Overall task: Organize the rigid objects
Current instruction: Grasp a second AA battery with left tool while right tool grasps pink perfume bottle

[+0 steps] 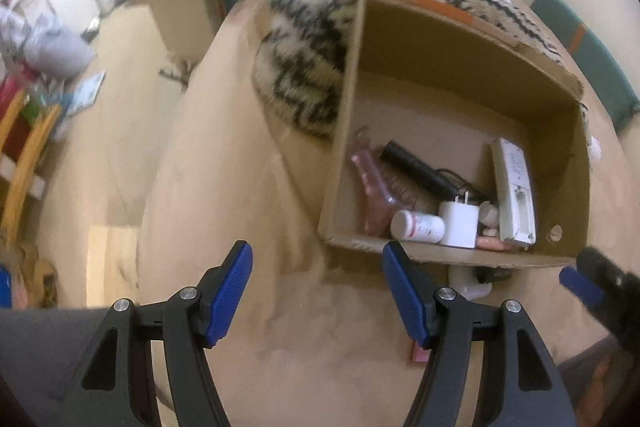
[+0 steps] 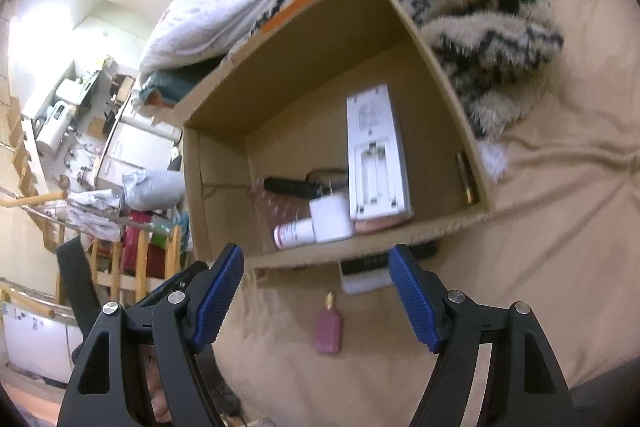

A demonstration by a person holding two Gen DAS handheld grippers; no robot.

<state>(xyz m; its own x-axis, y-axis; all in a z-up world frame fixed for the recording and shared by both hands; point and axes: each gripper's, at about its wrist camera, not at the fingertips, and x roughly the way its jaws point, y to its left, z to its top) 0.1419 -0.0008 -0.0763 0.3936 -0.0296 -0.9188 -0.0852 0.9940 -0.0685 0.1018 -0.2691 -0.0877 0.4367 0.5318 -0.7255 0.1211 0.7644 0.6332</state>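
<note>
An open brown cardboard box [image 2: 452, 223] sits on a tan bedsheet [image 2: 540, 247], holding a white remote control [image 2: 376, 155], white plug adapter [image 2: 330, 219], white pill bottle [image 2: 294, 233] and black cylinder [image 2: 286, 184]. A small pink bottle [image 2: 329, 331] lies outside, near the box. The left gripper [image 1: 316, 291] and right gripper [image 2: 316, 293] hover with jaws wide, empty.
</note>
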